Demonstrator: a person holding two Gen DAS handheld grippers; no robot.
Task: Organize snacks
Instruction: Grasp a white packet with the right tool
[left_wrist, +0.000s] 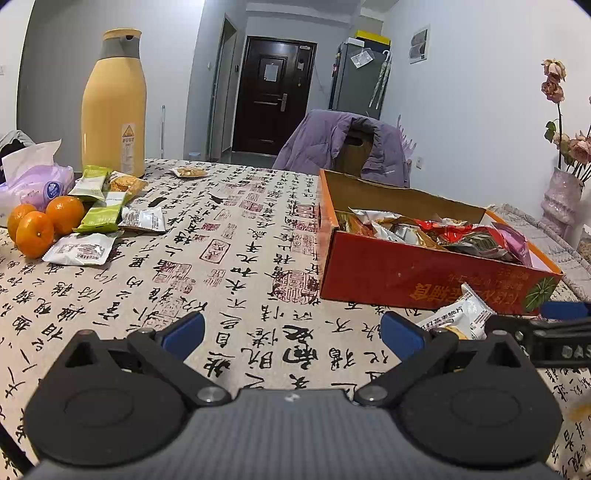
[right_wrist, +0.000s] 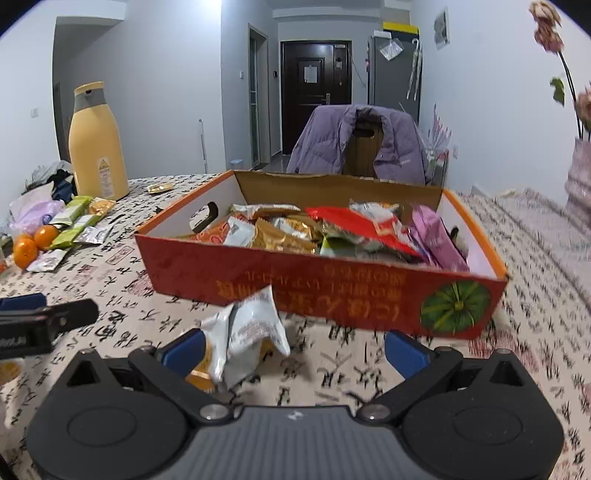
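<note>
A red cardboard box (left_wrist: 413, 273) full of wrapped snacks stands on the table; it also shows in the right wrist view (right_wrist: 332, 280). A white snack packet (right_wrist: 247, 332) lies in front of the box, against the left finger of my open right gripper (right_wrist: 293, 350); it is not clamped. The same packet (left_wrist: 458, 317) shows in the left wrist view beside the right gripper's arm. My left gripper (left_wrist: 291, 330) is open and empty over bare tablecloth. Loose green and silver snack packets (left_wrist: 99, 218) lie at the far left.
Three oranges (left_wrist: 37, 225), a tissue pack (left_wrist: 33, 177) and a tall yellow thermos (left_wrist: 114, 103) stand at the left. A lone snack (left_wrist: 189, 172) lies at the far edge. A chair with a purple jacket (left_wrist: 343, 144) is behind the table. A vase (left_wrist: 563, 195) stands right.
</note>
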